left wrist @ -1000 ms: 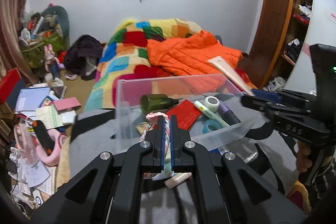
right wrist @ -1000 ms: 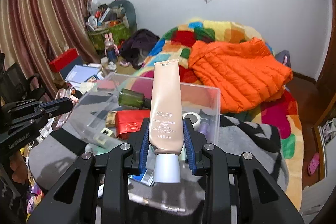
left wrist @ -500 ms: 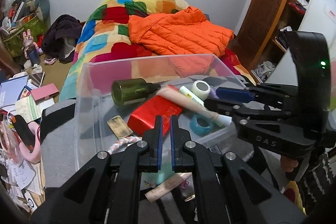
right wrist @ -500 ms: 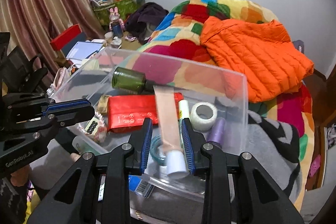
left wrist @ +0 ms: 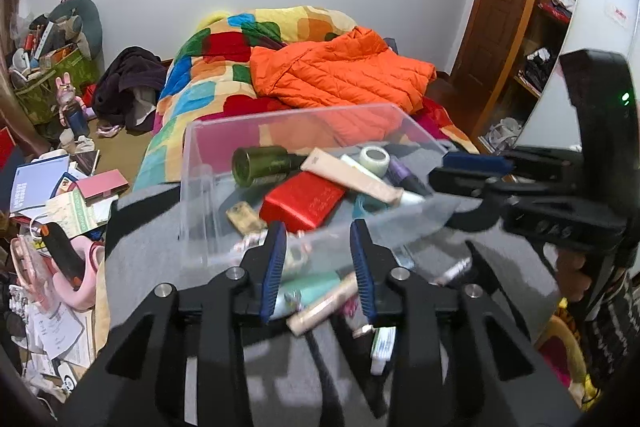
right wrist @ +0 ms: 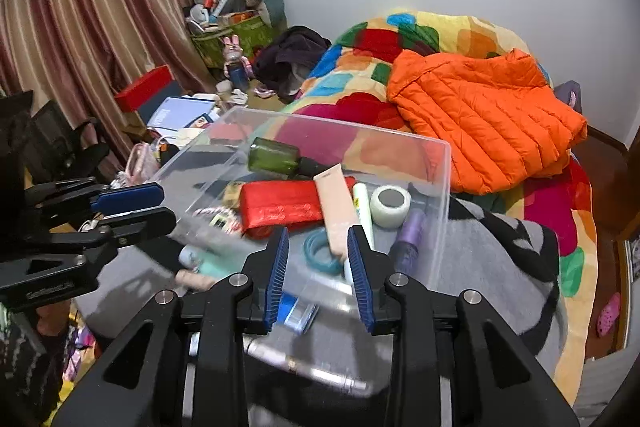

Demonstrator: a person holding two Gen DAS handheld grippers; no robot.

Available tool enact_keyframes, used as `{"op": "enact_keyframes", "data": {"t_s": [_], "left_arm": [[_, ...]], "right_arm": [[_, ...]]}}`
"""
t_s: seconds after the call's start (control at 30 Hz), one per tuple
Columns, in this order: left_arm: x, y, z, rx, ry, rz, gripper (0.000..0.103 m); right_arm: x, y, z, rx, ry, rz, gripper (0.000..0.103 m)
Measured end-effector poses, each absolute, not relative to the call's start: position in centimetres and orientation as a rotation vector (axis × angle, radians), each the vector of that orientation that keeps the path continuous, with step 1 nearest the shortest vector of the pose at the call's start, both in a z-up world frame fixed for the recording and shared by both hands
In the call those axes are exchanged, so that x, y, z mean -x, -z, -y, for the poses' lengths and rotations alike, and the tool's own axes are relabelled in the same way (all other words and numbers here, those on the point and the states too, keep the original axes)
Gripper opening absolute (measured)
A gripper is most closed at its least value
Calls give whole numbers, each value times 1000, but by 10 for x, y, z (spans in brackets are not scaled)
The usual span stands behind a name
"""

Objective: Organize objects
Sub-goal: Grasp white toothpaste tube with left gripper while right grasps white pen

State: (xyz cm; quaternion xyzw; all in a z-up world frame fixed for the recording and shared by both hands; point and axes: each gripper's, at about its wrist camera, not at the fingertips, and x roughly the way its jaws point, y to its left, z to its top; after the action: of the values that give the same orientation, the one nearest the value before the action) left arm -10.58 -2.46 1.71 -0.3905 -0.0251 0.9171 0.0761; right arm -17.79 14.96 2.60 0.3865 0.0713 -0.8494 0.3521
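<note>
Both pairs of tongs hang empty over the near edge of the clear plastic bin [left wrist: 208,195], which sits on a grey blanket [left wrist: 140,267] at the foot of the bed, so that small things can be dropped in from this side. The left tongs [left wrist: 318,269] have just been opening; their blue pads are spread, and the pale tubes seen between them lie loose on the blanket below, not gripped. The right tongs [right wrist: 318,273] are parted too, with nothing pinched: the beige tube [right wrist: 338,211] lies flat in the bin beyond the pads, its cap end toward them, resting across the red pouch [right wrist: 280,207].

Also gathered in the bin are the green bottle [right wrist: 276,157] lying on its side at the far wall, a white tape roll [right wrist: 390,201], a purple bottle [right wrist: 412,231] and a teal ring [right wrist: 320,253]. Several tubes are not yet in; a mint-green one [left wrist: 304,293] and a tan one [left wrist: 324,309] lie just outside the near wall, within easy reach of the left tongs, which I judge are opened ready for one of them
</note>
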Motion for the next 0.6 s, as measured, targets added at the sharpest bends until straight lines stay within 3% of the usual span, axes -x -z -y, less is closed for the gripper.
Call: {"op": "enact_keyframes", "data": {"t_s": [0.23,0.43,0.53,0.6], "left_arm": [[80,7,7,1230,-2669,41,35],[71,34,-20,1302,-2570,-21,42],[75,45,-27,1336,-2541,-30,42],[75,50,-28,1339,-2558,-42,38]], "right_arm": [[144,-6,-171,-1018,2137,-278,53],[138,29,-159,-1075,2055,-442,54],[140,44,-146,-1094,2006,-518,54],[141,49,-142,-1102,1990,-553,48]]}}
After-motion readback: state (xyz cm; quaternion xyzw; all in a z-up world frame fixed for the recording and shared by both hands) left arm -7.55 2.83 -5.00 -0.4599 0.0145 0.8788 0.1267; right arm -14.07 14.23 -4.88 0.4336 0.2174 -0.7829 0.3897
